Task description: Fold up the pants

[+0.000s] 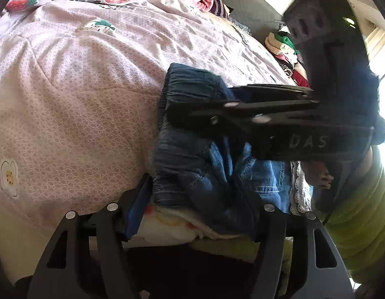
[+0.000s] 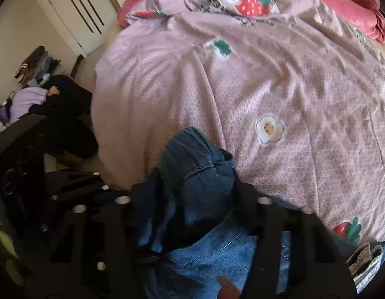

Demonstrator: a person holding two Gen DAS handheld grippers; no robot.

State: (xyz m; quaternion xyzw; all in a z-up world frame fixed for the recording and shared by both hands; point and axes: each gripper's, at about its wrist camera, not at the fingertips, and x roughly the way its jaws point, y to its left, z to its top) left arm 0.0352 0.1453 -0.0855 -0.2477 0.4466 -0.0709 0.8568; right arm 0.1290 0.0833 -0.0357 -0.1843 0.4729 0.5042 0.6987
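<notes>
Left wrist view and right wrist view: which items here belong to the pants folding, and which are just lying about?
Part of the job:
- denim pants, bunched at the bed's edge
- left gripper, fingers astride the denim
- right gripper, clamped on the denim

Just lying about:
- pink strawberry bedspread
- red blanket
- clothes pile beside the bed
- clothes on the floor

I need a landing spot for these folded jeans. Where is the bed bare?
The pink bedspread lies bare between the jeans and the strawberry print, around the flower patch. It is crowded along the bed's far side, by the clothes pile.
</notes>
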